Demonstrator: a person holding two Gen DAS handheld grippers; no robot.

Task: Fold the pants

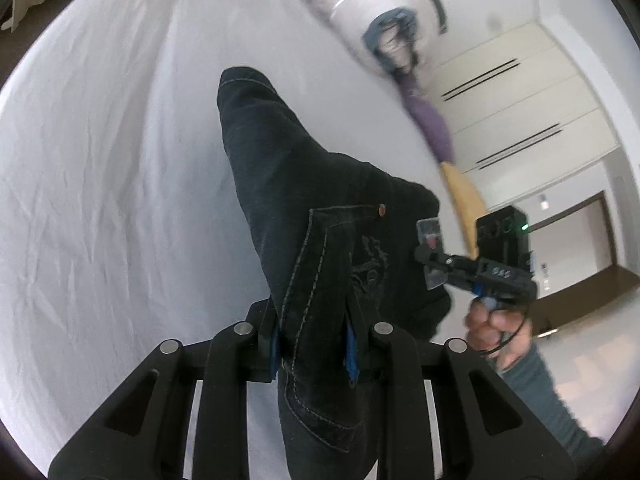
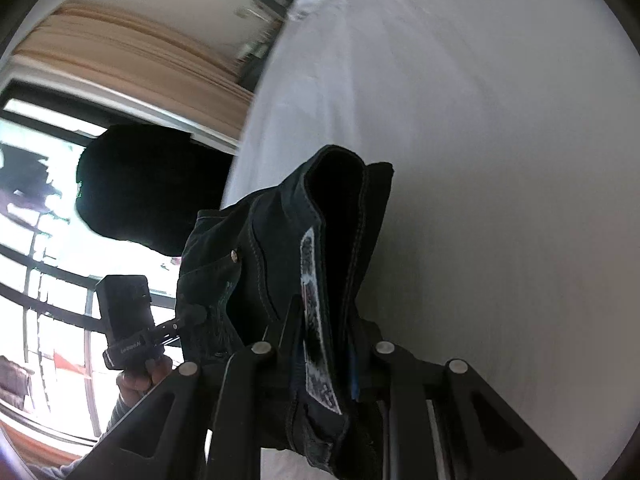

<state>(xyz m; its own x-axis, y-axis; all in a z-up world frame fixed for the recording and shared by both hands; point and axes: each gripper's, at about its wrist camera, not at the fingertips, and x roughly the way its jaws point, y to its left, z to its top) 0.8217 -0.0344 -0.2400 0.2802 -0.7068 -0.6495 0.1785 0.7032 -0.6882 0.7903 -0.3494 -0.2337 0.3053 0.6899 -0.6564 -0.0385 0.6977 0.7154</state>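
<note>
Black jeans (image 1: 304, 208) hang lifted over the white bed sheet (image 1: 100, 184), stretched between both grippers. My left gripper (image 1: 314, 320) is shut on the waist end by the back pocket with its embroidered pattern. In that view the right gripper (image 1: 434, 264) bites the same band further right, a hand (image 1: 496, 328) gripping its handle. In the right wrist view my right gripper (image 2: 324, 332) is shut on the waistband, whose white inner label (image 2: 316, 320) shows between the fingers. The left gripper (image 2: 188, 320) appears at the left there, its tips buried in the jeans (image 2: 256, 240).
A rolled pink bundle (image 1: 360, 4) and a purple cloth (image 1: 428, 116) lie along the bed's far edge. Beyond it stand pale wardrobe doors (image 1: 516, 92). A bright window (image 2: 44, 264) and a beige curtain (image 2: 132, 48) fill the left of the right wrist view.
</note>
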